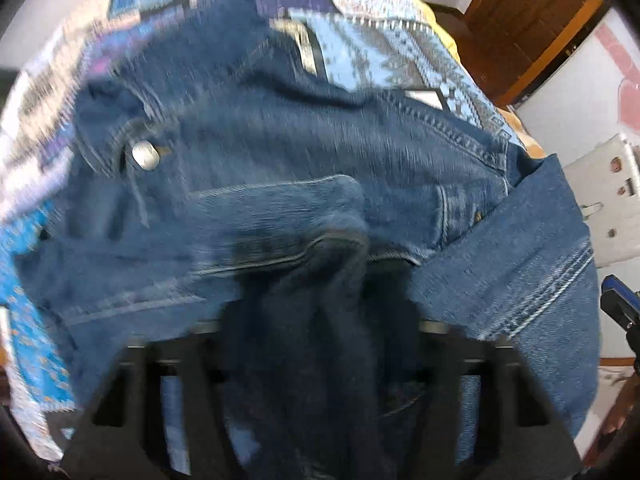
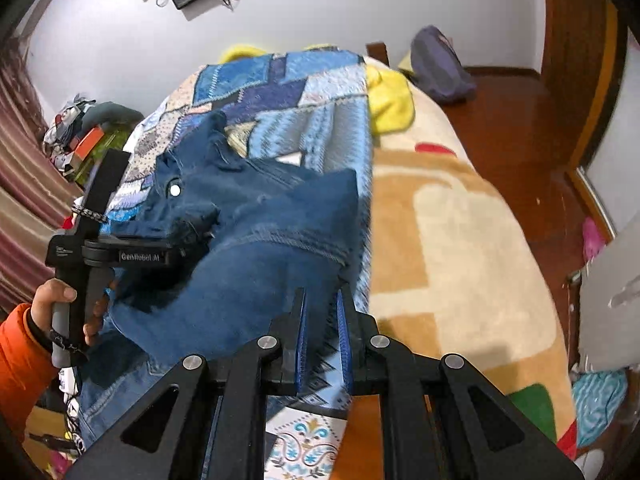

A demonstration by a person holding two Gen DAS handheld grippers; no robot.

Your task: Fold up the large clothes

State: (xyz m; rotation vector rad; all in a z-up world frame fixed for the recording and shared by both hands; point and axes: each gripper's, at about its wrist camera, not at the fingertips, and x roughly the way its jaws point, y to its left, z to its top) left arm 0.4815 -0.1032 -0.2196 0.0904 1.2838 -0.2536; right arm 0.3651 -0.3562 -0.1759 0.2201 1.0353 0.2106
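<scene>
On the bed's left side, a hand in an orange sleeve grips the handle of the left gripper, and that gripper's nose is buried in the jeans. From its own camera, a dark bunch of denim runs down between the black fingers, so it looks clamped on the jeans, jaws fairly narrow around the fold, though the tips are hidden under cloth. The waistband with its silver button sits up at far left of that view, blurred, and a belt loop shows toward the right.

Moving across: the jeans lie crumpled on a blue patchwork blanket, waist end to the far left, and a leg with its stitched hem folded over toward the right and near side. More denim trails off the near left edge of the bed.

Centre and near, the right gripper hovers over the blanket, just beside the jeans' right edge. Its blue pads stand close together with only a slim gap and nothing caught between them, so that one is closed and empty.

Further right, a yellow towel lies at the blanket's far edge, then a beige and tan bedspread, then the wooden floor with a purple bag at the far side.
</scene>
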